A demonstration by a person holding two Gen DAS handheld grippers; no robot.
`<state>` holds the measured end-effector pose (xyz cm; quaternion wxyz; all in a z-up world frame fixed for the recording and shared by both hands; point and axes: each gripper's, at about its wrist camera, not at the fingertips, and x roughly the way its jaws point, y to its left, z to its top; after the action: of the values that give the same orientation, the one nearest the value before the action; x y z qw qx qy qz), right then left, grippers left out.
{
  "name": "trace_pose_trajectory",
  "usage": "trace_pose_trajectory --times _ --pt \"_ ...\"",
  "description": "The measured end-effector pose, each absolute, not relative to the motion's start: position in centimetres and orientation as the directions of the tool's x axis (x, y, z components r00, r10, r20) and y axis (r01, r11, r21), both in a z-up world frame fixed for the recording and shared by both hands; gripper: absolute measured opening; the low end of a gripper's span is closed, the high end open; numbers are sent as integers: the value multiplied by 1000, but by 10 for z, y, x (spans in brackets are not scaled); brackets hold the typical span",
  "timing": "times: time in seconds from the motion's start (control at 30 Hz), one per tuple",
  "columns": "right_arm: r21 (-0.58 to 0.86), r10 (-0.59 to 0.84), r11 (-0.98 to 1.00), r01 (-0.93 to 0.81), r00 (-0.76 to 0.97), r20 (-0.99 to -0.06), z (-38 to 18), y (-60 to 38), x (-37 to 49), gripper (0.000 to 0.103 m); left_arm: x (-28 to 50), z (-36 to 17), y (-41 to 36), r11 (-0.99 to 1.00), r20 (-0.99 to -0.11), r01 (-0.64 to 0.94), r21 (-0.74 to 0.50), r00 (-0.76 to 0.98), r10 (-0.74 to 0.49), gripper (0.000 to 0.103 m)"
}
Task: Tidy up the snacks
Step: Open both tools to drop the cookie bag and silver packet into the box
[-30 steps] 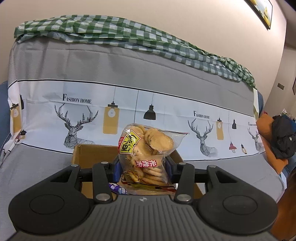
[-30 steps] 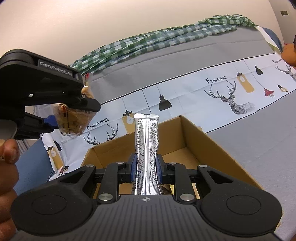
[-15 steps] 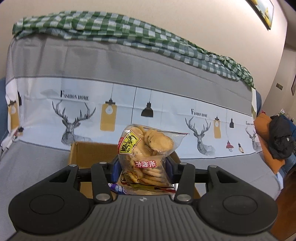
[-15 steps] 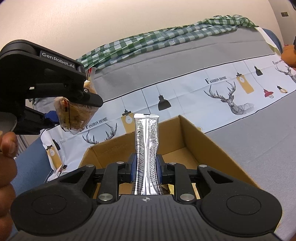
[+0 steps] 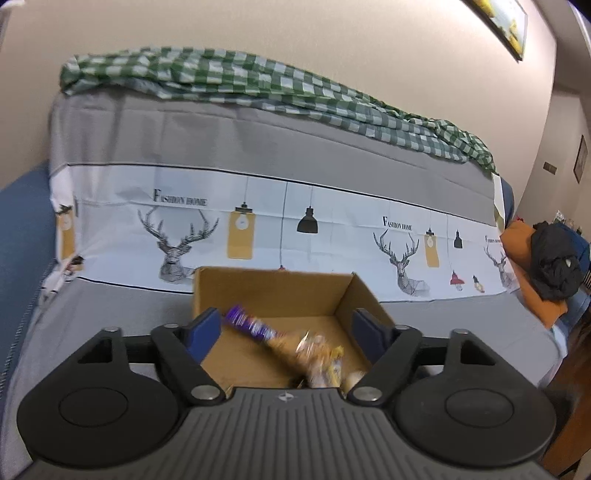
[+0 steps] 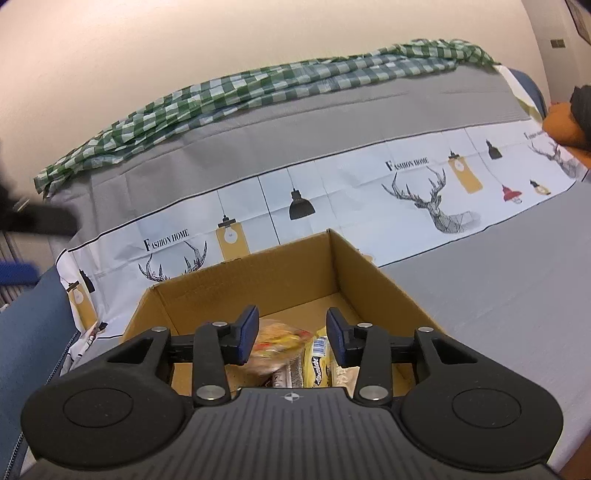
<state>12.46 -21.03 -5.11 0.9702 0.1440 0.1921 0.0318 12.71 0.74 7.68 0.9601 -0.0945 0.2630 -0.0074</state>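
both grippers hang spread wide and grasping nothing over the cardboard box (image 6: 369, 273): left gripper (image 5: 290, 330), right gripper (image 6: 291, 336). a cookie bag (image 6: 277, 343) and yellow packets (image 6: 316, 360) lie inside; the purple wrapper (image 5: 247, 325) is blurred, perhaps mid-fall.

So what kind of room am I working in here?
Probably a home living room: a sofa draped in a deer-print cover, a framed picture on the wall, and a cardboard box of snacks on the seat.

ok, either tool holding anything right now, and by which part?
Nothing is held. The left tool and right tool are both open over the cardboard box; the snack packets lie loose inside it.
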Motion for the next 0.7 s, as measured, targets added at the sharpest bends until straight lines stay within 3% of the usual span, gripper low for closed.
trace_pose_trajectory --times 0.13,0.3,0.47,0.57,0.63,0.7 --pt "271 111 962 -21 941 -321 -44 -212 108 62 82 63 1 990 -479 -30 -141 877 -41 89" --pt "234 104 972 -35 952 -289 -29 -221 85 76 44 64 -14 993 -443 -48 -108 897 -4 90" --pt "224 72 974 -20 972 -225 12 -240 60 87 28 115 -36 994 -370 63 -92 924 -93 90" --pt "207 65 978 -26 980 -188 42 -250 43 93 30 146 -31 967 -382 105 -233 904 -191 92" --pt "184 67 982 -35 983 -172 61 -255 34 94 30 167 -34 976 -409 72 -205 900 -152 92" --pt "172 65 984 -41 988 -140 77 -260 24 95 22 186 -38 981 -346 102 -166 925 -155 97"
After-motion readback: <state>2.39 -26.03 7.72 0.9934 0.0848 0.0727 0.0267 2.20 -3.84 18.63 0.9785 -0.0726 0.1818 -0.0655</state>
